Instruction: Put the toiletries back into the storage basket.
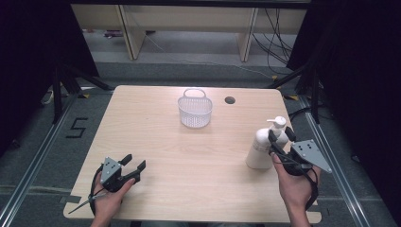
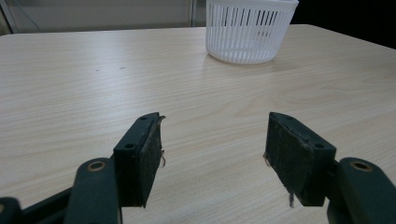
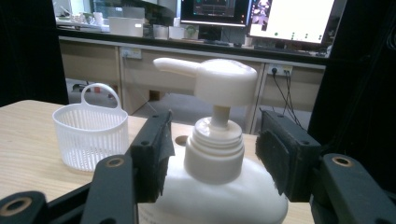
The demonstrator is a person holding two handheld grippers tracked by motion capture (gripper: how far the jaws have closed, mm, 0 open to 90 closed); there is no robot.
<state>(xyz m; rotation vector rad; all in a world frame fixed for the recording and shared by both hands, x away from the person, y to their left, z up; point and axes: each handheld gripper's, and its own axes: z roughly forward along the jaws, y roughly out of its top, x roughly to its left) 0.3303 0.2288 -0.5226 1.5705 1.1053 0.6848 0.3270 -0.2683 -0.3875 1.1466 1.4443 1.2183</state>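
Observation:
A white pump bottle (image 1: 261, 146) stands upright near the table's right edge. My right gripper (image 1: 280, 135) is open with its jaws on either side of the bottle's neck (image 3: 214, 149), pads apart from it, the pump head (image 3: 219, 80) above them. My left gripper (image 1: 134, 162) rests open near the front left of the table with nothing between its jaws (image 2: 215, 149). A white slotted basket (image 1: 195, 109) with a loop handle stands at the back middle of the table; it also appears ahead of the left gripper (image 2: 250, 29) and left of the bottle (image 3: 91, 133).
The wooden table (image 1: 189, 156) has a round cable hole (image 1: 230, 100) behind the basket. Dark curtains flank both sides. Desks with monitors (image 3: 261, 18) stand beyond the table's far edge.

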